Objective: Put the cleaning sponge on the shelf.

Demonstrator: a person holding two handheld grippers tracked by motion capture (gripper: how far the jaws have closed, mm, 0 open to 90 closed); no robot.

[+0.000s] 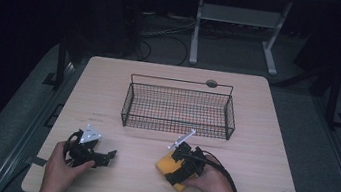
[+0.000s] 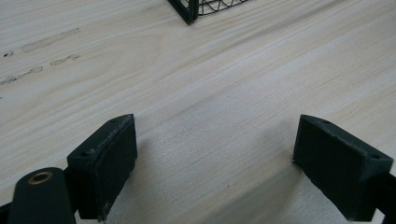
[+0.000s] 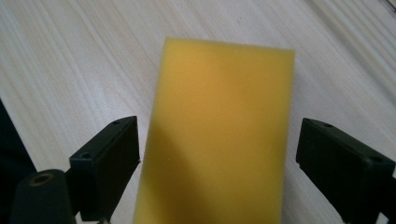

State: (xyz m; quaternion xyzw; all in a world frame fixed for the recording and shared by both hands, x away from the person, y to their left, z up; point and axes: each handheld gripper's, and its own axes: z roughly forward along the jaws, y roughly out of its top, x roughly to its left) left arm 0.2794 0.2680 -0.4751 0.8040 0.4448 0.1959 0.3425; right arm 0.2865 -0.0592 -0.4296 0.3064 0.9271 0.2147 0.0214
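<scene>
My left gripper (image 1: 110,157) rests low on the near left of the desk (image 1: 270,160), jaws spread wide with only bare wood between them in the left gripper view. It holds nothing, and I judge it should stay parked there, out of the way, since nothing in this step calls for two hands.

Toward the middle, the yellow sponge (image 3: 219,135) lies flat on the desk near the front edge, just this side of the wire basket (image 1: 179,108), which stands empty at the desk's centre. The two are near each other but apart.

My right gripper (image 3: 217,163) is over the sponge with its jaws released, one on each long side. In the right gripper view the left jaw sits just beside the sponge's edge and the right jaw stands a little off, so I am not quite centred.

As I read it, the step is the grasp, with the basket as the likely destination. To do it well I would shift slightly so both jaws meet the sponge together, keep the pads low enough to catch its side walls rather than skim over the top, and close gently: foam compresses, and a hard squeeze could make it buckle or spring out. I would grip near its middle so it hangs level when lifted.
</scene>
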